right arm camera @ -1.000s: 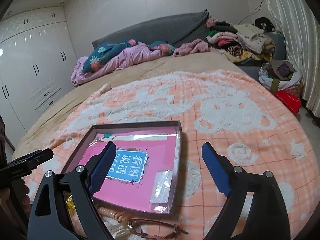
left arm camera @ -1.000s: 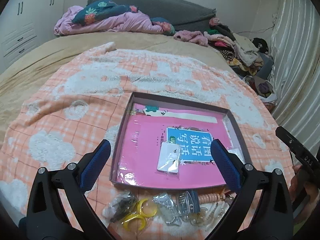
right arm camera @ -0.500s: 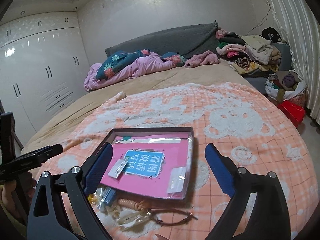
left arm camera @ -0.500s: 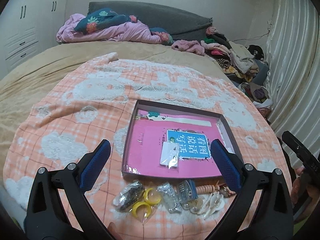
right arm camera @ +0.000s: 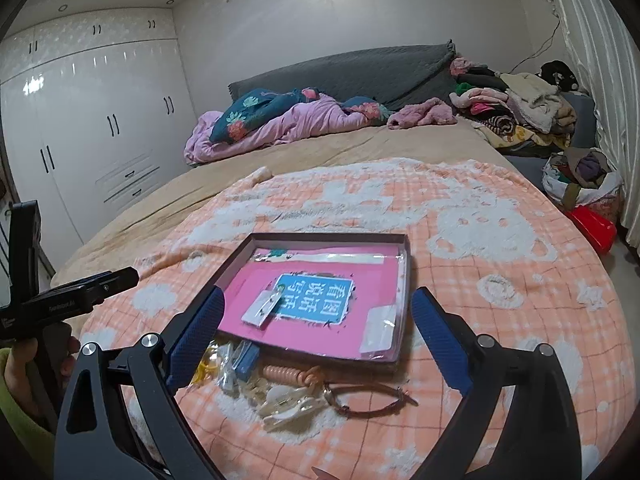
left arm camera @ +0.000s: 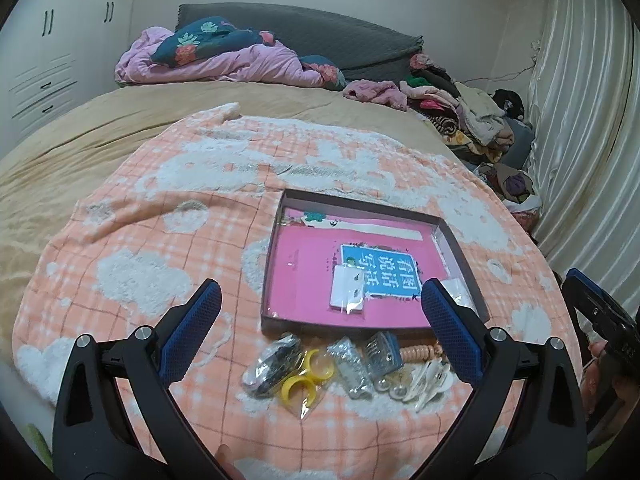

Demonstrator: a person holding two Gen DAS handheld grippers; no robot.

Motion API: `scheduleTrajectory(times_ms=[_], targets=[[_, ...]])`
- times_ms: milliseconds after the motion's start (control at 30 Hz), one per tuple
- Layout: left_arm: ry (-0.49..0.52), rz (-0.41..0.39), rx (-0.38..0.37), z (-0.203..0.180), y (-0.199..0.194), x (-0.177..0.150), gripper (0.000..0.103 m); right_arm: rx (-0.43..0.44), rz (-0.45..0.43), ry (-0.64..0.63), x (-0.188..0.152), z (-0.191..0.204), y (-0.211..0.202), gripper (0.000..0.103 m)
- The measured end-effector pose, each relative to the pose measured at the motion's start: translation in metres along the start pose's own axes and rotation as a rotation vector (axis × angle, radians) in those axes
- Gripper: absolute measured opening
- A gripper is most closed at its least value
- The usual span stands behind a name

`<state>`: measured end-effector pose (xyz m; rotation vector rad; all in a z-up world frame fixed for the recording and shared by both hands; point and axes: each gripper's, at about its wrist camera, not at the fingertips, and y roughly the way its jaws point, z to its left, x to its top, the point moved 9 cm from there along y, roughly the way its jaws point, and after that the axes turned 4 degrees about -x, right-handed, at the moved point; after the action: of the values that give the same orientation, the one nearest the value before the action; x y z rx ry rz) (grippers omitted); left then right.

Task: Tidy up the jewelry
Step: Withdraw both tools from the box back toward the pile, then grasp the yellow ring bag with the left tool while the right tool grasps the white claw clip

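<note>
Left wrist view: left gripper (left arm camera: pixel 320 314) jaws apart, empty; right gripper (right arm camera: pixel 318 320) likewise, having just opened wider. The jewelry (left arm camera: pixel 344 364) lies heaped on the blanket (left arm camera: pixel 140 240), touching the box's (left arm camera: pixel 360 202) near edge. Crowded slippery bags risk grabbing two together or snagging the bracelet (right arm camera: pixel 372 398).

left view: right hand-held gripper (left arm camera: pixel 600 312) cut off by the picture's edge, jaws not visible there. left hand-held gripper (left arm camera: pixel 320 312): its right finger (left arm camera: pixel 448 332) covers the near right corner of the box (left arm camera: pixel 360 204) and part of the peach coil (left arm camera: pixel 416 350). contents of the small plastic bags (left arm camera: pixel 348 364) too small to identify. right view: left finger (right arm camera: pixel 196 336) hides part of the yellow rings (right arm camera: pixel 202 366); small card (right arm camera: pixel 262 307) detail unreadable.
</note>
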<state>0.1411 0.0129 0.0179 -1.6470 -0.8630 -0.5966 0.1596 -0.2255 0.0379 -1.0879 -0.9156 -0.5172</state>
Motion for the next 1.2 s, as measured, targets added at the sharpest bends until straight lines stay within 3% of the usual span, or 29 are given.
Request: scheduleTrajectory(times_ms=[600, 1200], targets=[[0.092, 0.054, 0.035, 0.009, -0.007, -0.041, 0.093, 0.025, 0.072, -0.021, -0.033, 0.031, -0.001, 0.094], [0.106, 0.138, 0.032, 0.023, 0.000, -0.082, 0.093, 0.035, 0.185, 0.032, -0.072, 0.040, 0.017, 0.094]])
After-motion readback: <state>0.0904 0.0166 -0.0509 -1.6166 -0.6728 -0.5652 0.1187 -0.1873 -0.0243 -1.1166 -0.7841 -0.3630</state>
